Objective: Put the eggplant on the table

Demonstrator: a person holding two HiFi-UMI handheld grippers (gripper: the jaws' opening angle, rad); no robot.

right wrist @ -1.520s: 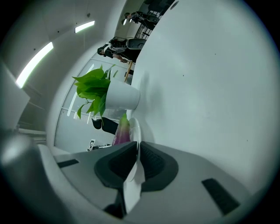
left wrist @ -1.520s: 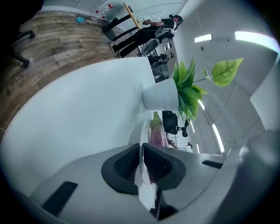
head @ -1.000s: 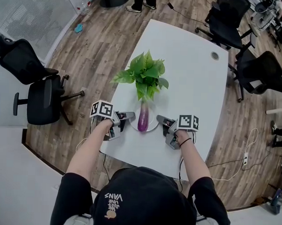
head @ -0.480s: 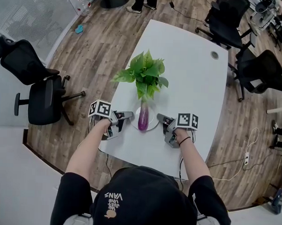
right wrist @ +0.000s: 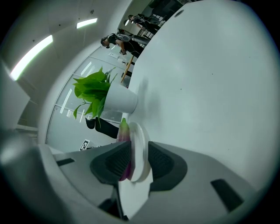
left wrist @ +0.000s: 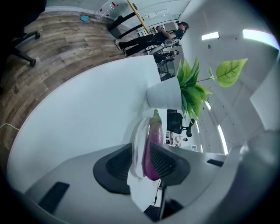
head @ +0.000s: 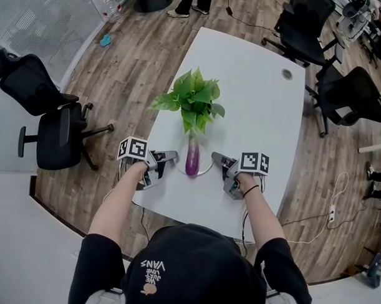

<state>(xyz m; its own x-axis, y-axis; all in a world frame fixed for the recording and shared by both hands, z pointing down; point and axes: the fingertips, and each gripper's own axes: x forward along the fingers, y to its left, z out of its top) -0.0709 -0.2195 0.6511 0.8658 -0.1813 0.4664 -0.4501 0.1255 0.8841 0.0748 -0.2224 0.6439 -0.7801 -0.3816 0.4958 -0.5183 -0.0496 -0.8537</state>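
The task looks barely begun: the eggplant (head: 191, 159) lies on a white plate (head: 205, 169) at the centre of the head view, near the lower end of the table (head: 254, 100), and is not yet on the tabletop. The left gripper (head: 170, 156), just left of the plate, has just been opening its jaws, which stand wide with nothing between them, and the right gripper (head: 217, 159), just right of it, also has its jaws apart and empty. The eggplant's green tip runs under the plant (head: 193, 105) leaves, and whether either gripper touches the plate rim is hard to make out.
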